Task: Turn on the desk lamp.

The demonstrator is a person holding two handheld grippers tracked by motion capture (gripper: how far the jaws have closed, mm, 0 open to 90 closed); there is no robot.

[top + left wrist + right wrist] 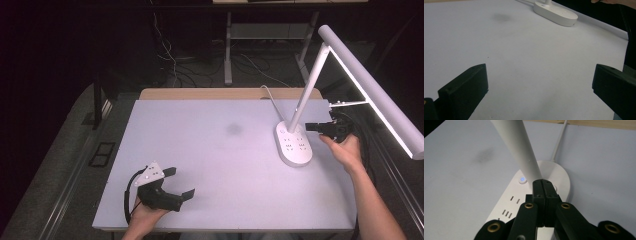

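The white lamp's slanted stem (pixel 516 147) rises right ahead of your right gripper (pixel 543 185), its 2 jaws pressed together, empty. The lamp's white oval base (pixel 295 145) with its lit blue button (pixel 522 179) sits just below those tips. Your left gripper (pixel 181 183) rests well apart, jaws wide.

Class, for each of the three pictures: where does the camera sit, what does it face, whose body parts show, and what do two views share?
High view: above the near table edge, looking down on the table, lamp base, both forearms and both grippers.
Left gripper view: rides the left gripper, facing across the table; its open jaws show.
Right gripper view: rides the right gripper, facing the lamp stem; its shut jaws show.
Shared: the lamp base appears in all three views.
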